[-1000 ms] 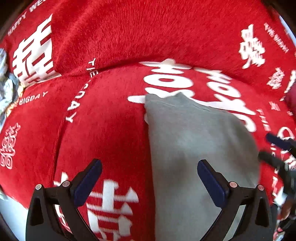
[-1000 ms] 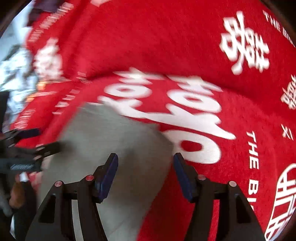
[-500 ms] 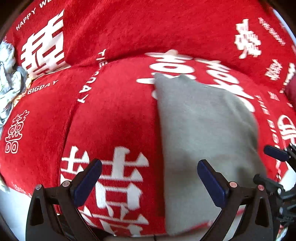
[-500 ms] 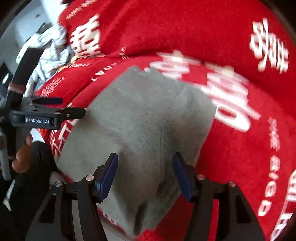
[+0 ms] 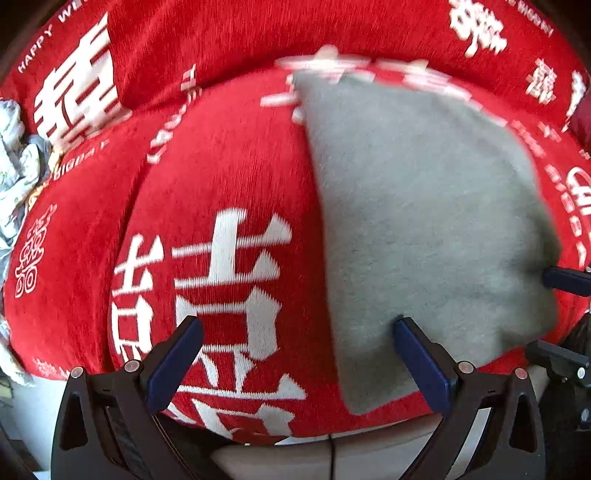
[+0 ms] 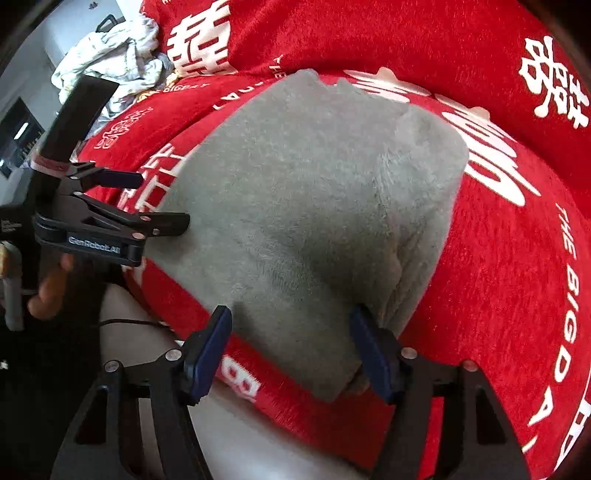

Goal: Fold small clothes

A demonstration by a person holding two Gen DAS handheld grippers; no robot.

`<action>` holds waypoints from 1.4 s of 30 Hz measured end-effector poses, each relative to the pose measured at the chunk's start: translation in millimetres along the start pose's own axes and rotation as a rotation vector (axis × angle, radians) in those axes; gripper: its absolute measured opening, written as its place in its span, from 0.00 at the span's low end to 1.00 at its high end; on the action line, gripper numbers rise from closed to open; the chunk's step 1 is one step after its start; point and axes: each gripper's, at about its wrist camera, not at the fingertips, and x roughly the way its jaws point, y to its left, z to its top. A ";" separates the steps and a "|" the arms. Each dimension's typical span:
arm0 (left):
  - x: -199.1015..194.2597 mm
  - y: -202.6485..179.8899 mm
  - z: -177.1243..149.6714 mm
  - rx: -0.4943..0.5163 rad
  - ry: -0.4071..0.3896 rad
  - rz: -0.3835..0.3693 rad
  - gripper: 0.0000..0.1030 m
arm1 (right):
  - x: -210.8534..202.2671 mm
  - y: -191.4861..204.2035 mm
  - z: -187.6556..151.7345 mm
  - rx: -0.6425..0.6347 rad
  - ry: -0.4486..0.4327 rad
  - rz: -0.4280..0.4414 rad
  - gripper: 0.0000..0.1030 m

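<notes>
A folded grey fleece garment lies flat on a red cover with white lettering; it also shows in the right wrist view. My left gripper is open and empty, hovering at the garment's near left edge, its right pad over the cloth. My right gripper is open and empty, straddling the garment's near right corner where stacked folded layers show. The left gripper is seen from the side in the right wrist view.
The red cover drapes over a rounded cushion with a raised red backrest behind. A crumpled pale cloth pile lies at the far left. The cushion's front edge drops to a pale surface with a thin black cable.
Both grippers have pulled back toward the near edge of the cushion, staying open. The grey garment stays flat and now shows whole, with the right gripper swung round to its corner.
</notes>
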 end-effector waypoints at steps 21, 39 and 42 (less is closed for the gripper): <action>21.3 4.4 97.6 -0.090 0.003 0.024 1.00 | -2.1 -30.2 77.7 0.024 -0.064 0.012 0.73; 75.1 -12.6 150.5 -0.082 0.039 -0.040 1.00 | 65.9 -88.4 139.6 0.054 -0.002 -0.042 0.75; 73.7 -12.5 159.5 -0.083 0.055 -0.034 1.00 | 69.9 -95.0 150.8 0.065 0.016 -0.047 0.75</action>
